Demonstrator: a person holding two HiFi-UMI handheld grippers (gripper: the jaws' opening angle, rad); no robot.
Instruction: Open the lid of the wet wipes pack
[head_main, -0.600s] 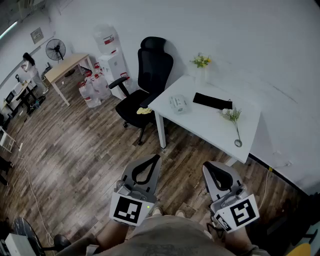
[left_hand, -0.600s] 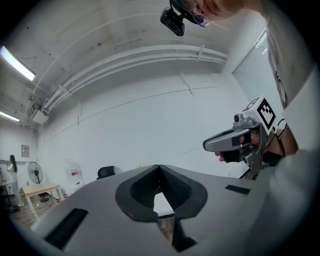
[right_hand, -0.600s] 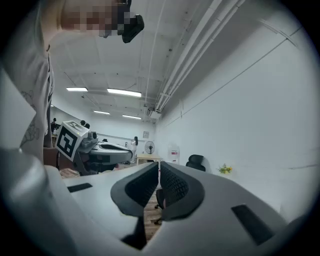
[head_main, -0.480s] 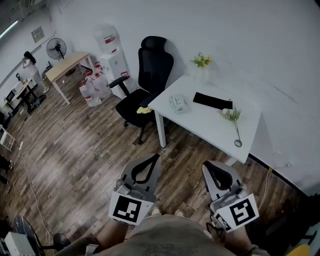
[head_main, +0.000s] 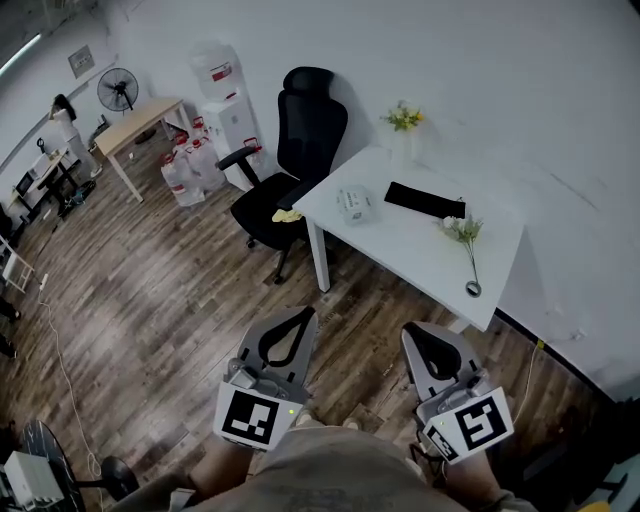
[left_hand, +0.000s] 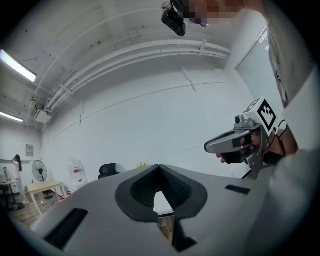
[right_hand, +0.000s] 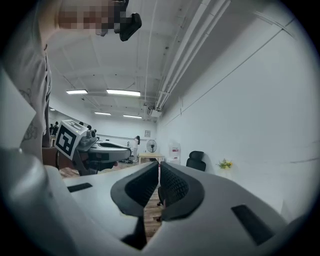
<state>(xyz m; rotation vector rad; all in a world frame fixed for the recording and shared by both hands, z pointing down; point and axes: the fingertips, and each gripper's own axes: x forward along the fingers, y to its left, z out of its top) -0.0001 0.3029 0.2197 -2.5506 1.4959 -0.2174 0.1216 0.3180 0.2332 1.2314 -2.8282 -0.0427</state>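
Left gripper and right gripper, lower frame, jaws pressed together, empty. Wet wipes pack sits upper centre, well apart; approaching likely comes first.

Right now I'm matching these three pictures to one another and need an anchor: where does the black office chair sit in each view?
Head view: the black office chair stands at upper centre, left of the white table.
Left gripper view: it is small, lower left of centre.
Right gripper view: it is small, right of centre.
Shared landmark: the yellow flowers, just right of it in every view.
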